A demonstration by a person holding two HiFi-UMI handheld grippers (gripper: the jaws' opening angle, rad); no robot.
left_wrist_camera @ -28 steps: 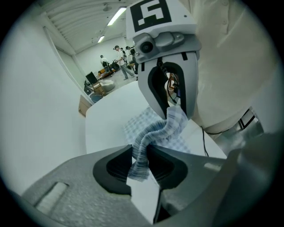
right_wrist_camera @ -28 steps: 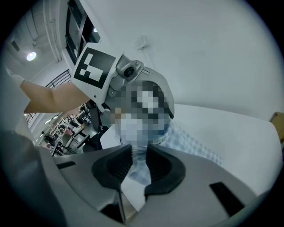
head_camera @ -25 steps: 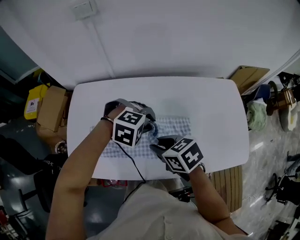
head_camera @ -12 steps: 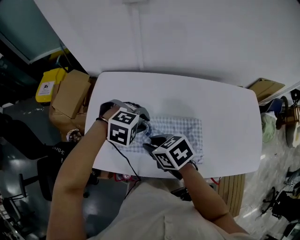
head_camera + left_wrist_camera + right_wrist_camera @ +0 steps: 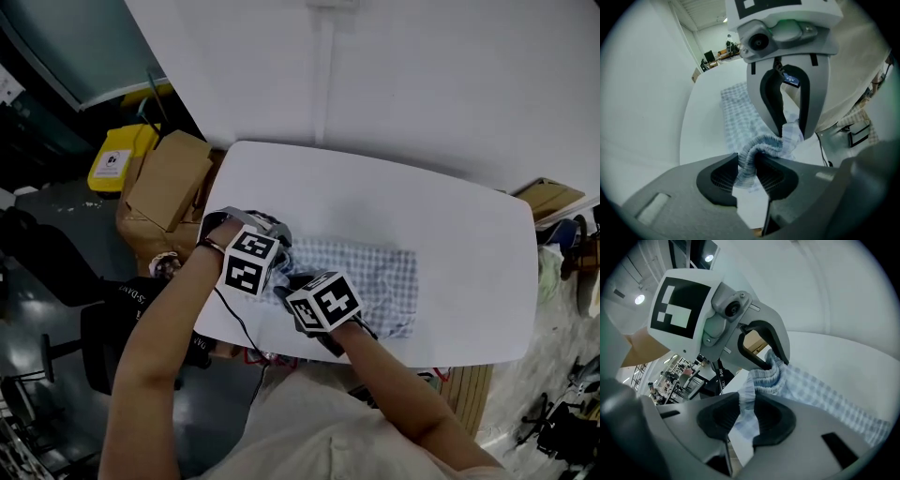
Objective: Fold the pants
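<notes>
**Left tool**: its jaws are pressing together on a bunched, ribbed edge of the pants. The fabric is filling the gap between the dark pads and a loose flap is hanging out below them. The tool is pointing steeply down at the worktop.

**Right tool**: its jaws are likewise pinching a fold of the same gathered edge, with checked cloth running between the pads and trailing below. In each gripper view the other tool is showing just ahead, gripping the cloth only a short way along, and the ribbed edge is bridging the two grips in a small hump.

**Pants:** the garment is pale blue-and-white check. It is lying flat on the white worktop, in the near half as the head view shows it. It is stretching from the two tools at its left end across towards the right side. Only the pinched left end is being held up off the surface. The far right corner is looking slightly rumpled.

**Surroundings:** cardboard boxes are standing on the floor just beyond the worktop's left end, with a yellow container beside them.
</notes>
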